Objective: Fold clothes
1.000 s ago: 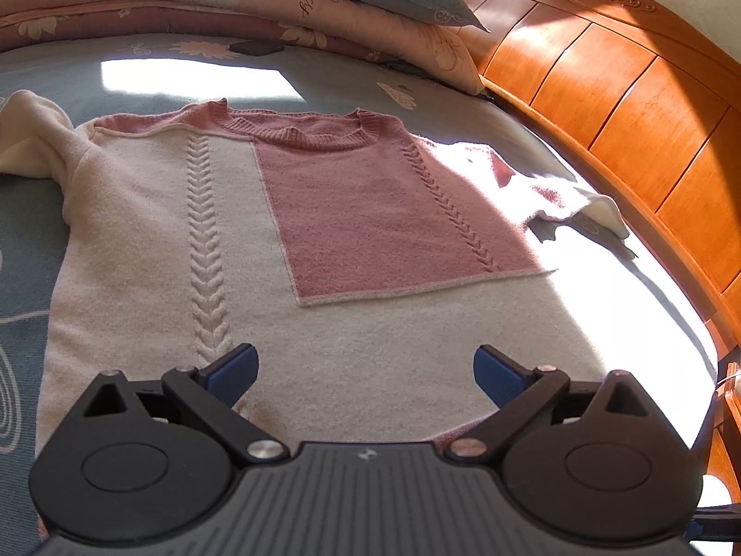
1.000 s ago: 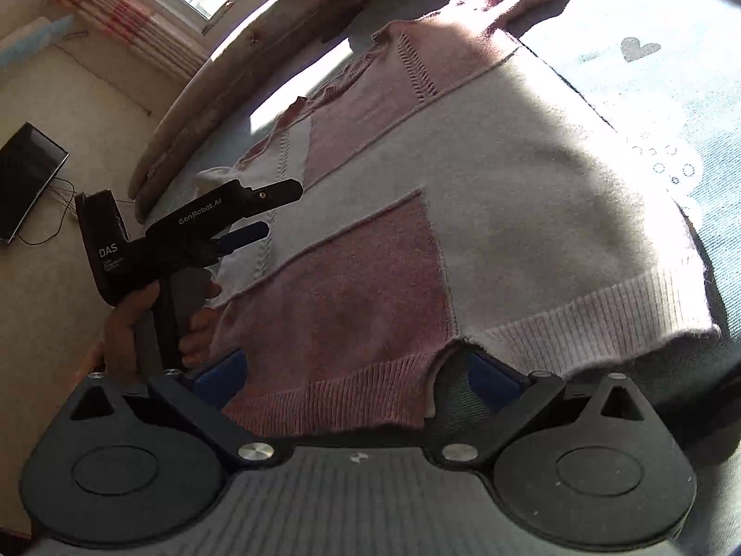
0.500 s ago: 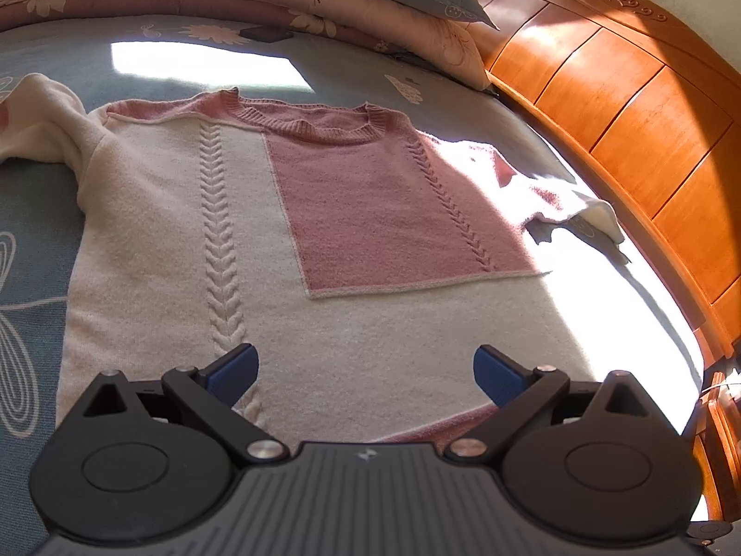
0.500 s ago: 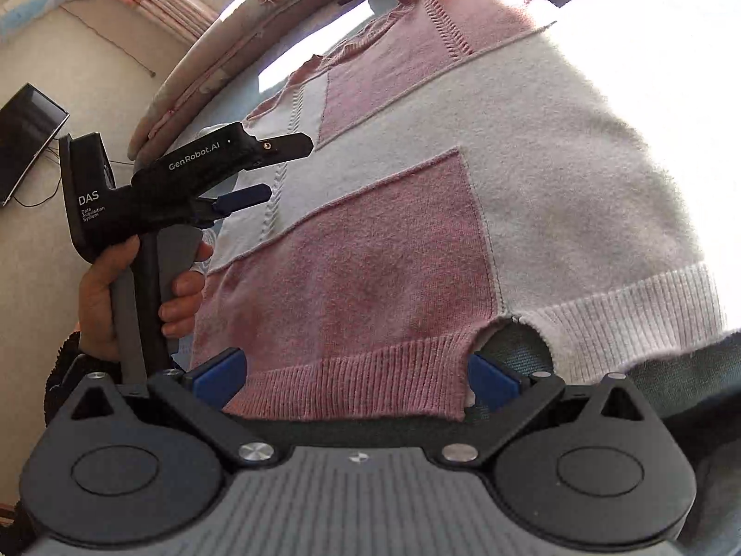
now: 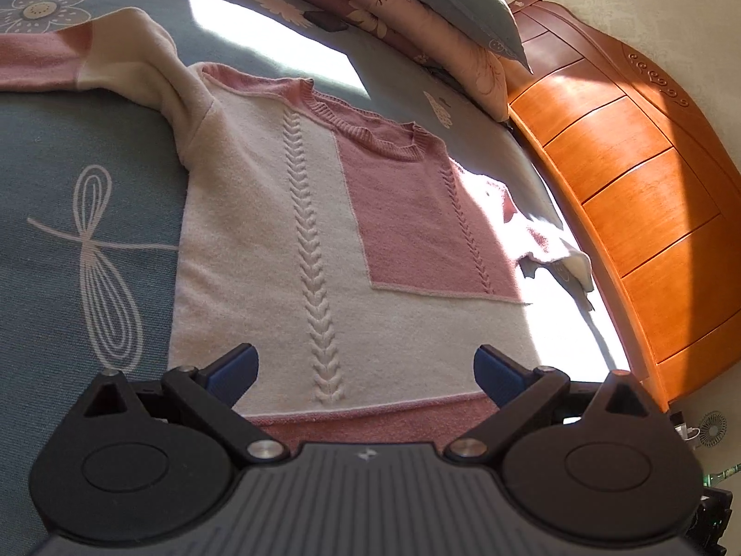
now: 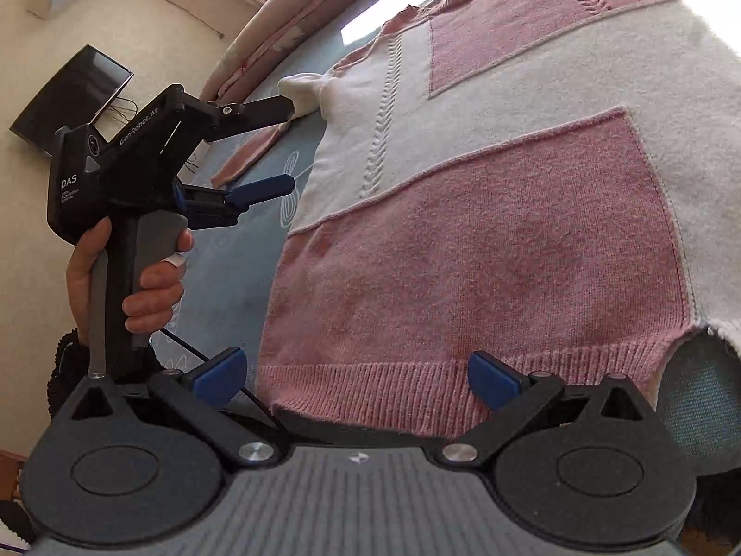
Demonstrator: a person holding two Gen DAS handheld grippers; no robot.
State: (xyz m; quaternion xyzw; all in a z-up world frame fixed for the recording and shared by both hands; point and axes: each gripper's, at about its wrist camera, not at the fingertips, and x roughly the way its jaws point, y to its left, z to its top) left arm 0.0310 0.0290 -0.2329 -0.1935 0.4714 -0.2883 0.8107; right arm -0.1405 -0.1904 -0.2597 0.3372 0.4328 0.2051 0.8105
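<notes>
A cream and pink knit sweater [image 5: 287,250] lies flat on the bed, neck towards the pillows, and fills the right wrist view too, sweater [image 6: 486,231]. Its left sleeve [image 5: 116,69] stretches off to the left; the right sleeve [image 5: 546,245] lies bunched near the wooden bed frame. My left gripper [image 5: 366,370] is open, hovering over the sweater's lower part with nothing between its fingers. My right gripper [image 6: 356,375] is open just above the pink ribbed hem [image 6: 370,380], empty. The left gripper [image 6: 259,148] also shows in the right wrist view, held by a hand [image 6: 148,287].
The bed has a blue-grey cover [image 5: 69,241] with white flower and dragonfly prints. Pillows and a folded quilt [image 5: 417,14] are stacked at the head. An orange wooden bed frame [image 5: 639,194] runs along the right. A dark screen [image 6: 69,97] lies on the floor.
The left gripper has swung left and back along the sweater, so its left sleeve and the bed cover now show. The right gripper has moved closer to the pink hem. Both stay open.
</notes>
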